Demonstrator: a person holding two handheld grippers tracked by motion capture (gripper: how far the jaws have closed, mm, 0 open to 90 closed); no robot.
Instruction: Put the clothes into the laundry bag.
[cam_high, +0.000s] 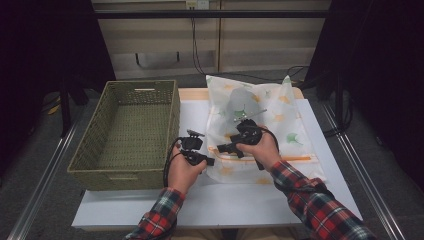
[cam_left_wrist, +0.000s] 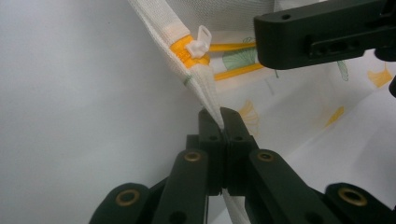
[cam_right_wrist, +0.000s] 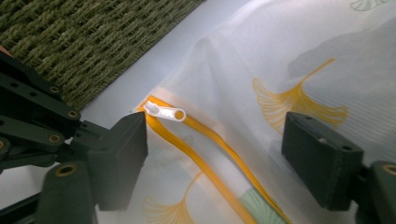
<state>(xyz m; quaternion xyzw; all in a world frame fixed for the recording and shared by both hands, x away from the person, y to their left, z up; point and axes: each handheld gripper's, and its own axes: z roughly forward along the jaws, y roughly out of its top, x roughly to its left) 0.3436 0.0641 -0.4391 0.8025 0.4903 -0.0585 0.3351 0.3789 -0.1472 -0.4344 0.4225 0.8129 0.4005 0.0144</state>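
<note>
Table (cam_high: 200, 200) bearing two things side by side: a woven basket (cam_high: 127, 132) at the left and a mesh bag (cam_high: 260, 125) at the right, just beside the basket's right wall. The bag's zipper (cam_high: 280, 159) runs along its near edge, with the zipper pull (cam_right_wrist: 164, 112) at the left end, towards the basket. Behind the table, a wall panel (cam_high: 210, 45) with hanging cables.

Bag's contents (cam_high: 243, 102) only a dim grey and green shape through the mesh, basket (cam_right_wrist: 88, 42) cut off by the picture's edge, left fingers (cam_high: 210, 161) too small to read
</note>
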